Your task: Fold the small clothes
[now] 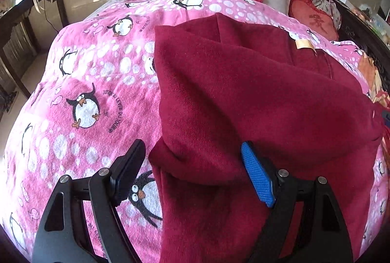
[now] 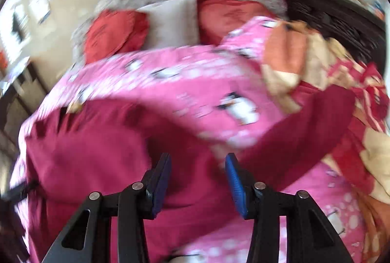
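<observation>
Maroon garment (image 1: 243,97) on penguin blanket (image 1: 80,82); left hand-held gripper (image 1: 192,170) spread at its edge; right hand-held gripper (image 2: 197,177) released

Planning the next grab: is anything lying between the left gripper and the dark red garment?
Nothing visible. The left gripper has its jaws open right over the near edge of the dark red garment, which lies uncovered on the pink penguin blanket.

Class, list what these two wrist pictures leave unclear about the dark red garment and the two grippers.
- Right wrist view: motion blur smears the dark red garment and the penguin blanket, so folds and edges cannot be read.
- Right gripper: fingers apart, but blur hides whether they touch the cloth.
- Left wrist view: the garment runs off the bottom edge; its hem is cut off.
- The small tan label is too small to read.
- Left gripper: open around a fold.
</observation>
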Tool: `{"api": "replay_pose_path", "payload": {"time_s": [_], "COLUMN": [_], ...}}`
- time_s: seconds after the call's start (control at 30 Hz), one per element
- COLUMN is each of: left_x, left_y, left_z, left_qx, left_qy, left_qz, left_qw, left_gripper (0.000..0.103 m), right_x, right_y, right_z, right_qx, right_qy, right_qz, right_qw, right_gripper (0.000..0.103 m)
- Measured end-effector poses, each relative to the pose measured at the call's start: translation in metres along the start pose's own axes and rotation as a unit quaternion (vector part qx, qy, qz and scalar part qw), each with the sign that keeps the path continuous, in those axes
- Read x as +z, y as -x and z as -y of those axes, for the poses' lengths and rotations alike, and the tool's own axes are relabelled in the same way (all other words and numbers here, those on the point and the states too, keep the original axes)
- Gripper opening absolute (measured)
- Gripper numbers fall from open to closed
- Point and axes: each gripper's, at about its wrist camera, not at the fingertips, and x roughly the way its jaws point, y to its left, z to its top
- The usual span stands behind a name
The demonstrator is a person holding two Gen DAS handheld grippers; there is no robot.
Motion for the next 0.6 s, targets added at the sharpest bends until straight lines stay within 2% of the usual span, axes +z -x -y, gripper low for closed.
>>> {"api": "replay_pose_path", "payload": {"time_s": [0.13,0.23,0.43,0.47,0.5,0.53,0.6], "left_x": [-0.004,-0.004,-0.003,-0.003,-0.003,-0.003,-0.003], "left_y": [0.005,0.007,0.005,0.004,0.004,0.005,0.009], "left_z": [-0.001,0.004,0.010,0.009,0.008,0.007,0.003], "left_qx": [-0.007,-0.006,0.001,0.000,-0.002,-0.003,-0.002], "left_qy": [0.008,0.004,-0.002,-0.001,0.000,0.001,0.003], "left_qz": [0.000,-0.002,-0.006,-0.008,-0.010,-0.010,-0.004], "left_qw": [0.9999,1.0000,1.0000,1.0000,0.9999,0.9999,1.0000], "left_gripper": [0.081,0.081,0.081,0.081,0.081,0.081,0.081], "right_x": [0.034,0.060,0.079,0.078,0.076,0.074,0.070], "right_y": [-0.009,-0.033,-0.083,-0.088,-0.093,-0.095,-0.081], "right_z": [0.071,0.112,0.153,0.158,0.161,0.163,0.168], "right_qx": [-0.046,-0.069,-0.081,-0.072,-0.062,-0.063,-0.038], "right_qy": [-0.099,-0.145,-0.187,-0.192,-0.193,-0.193,-0.203], "right_qz": [0.017,-0.010,-0.059,-0.064,-0.068,-0.072,-0.050], "right_qw": [0.994,0.987,0.977,0.977,0.977,0.977,0.977], "right_gripper": [0.048,0.048,0.045,0.039,0.020,0.010,0.006]}}
